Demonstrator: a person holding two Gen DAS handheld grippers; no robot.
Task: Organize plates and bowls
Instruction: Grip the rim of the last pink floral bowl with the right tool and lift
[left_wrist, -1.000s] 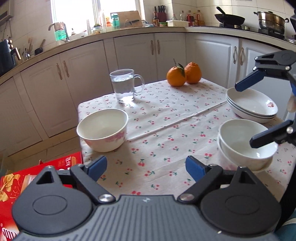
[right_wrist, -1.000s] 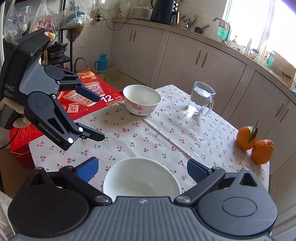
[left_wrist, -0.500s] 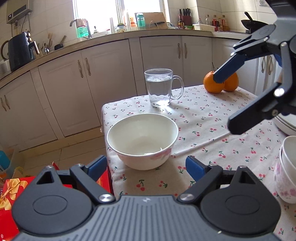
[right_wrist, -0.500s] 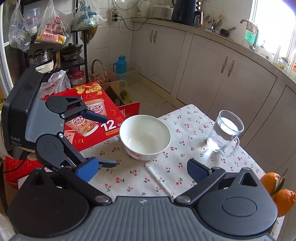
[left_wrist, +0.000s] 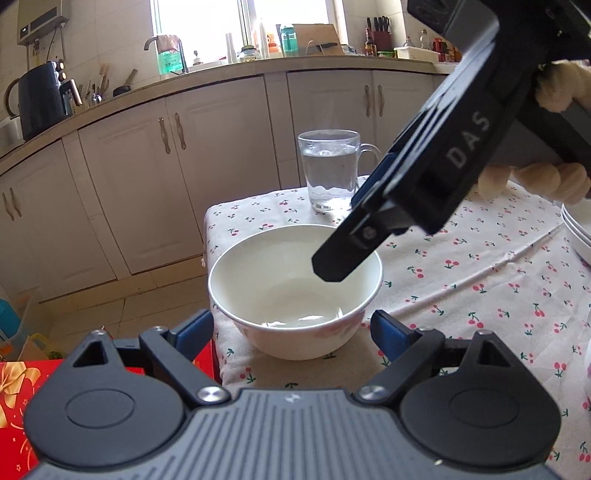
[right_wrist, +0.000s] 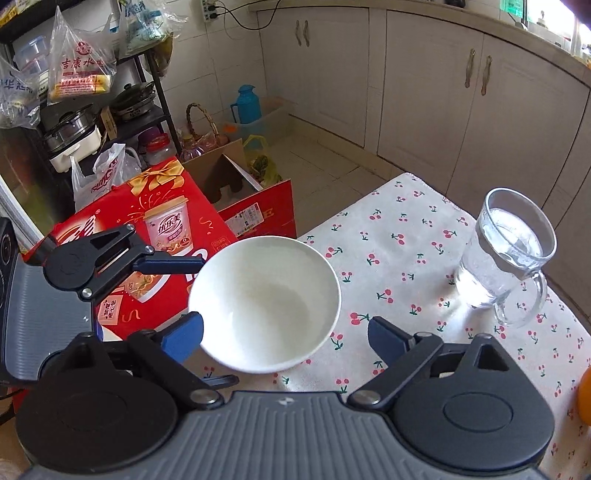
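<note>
Both grippers have swung away from the stacked dishes and now converge on the lone white ceramic bowl with pink flowers (right_wrist: 264, 302) at the corner of the cherry-print tablecloth (right_wrist: 413, 258). The right gripper (right_wrist: 284, 338) hangs above it, jaws just narrowed but gripping nothing. The left gripper (left_wrist: 291, 328) sits just before it, spread and empty. Pickup looks imminent.
</note>
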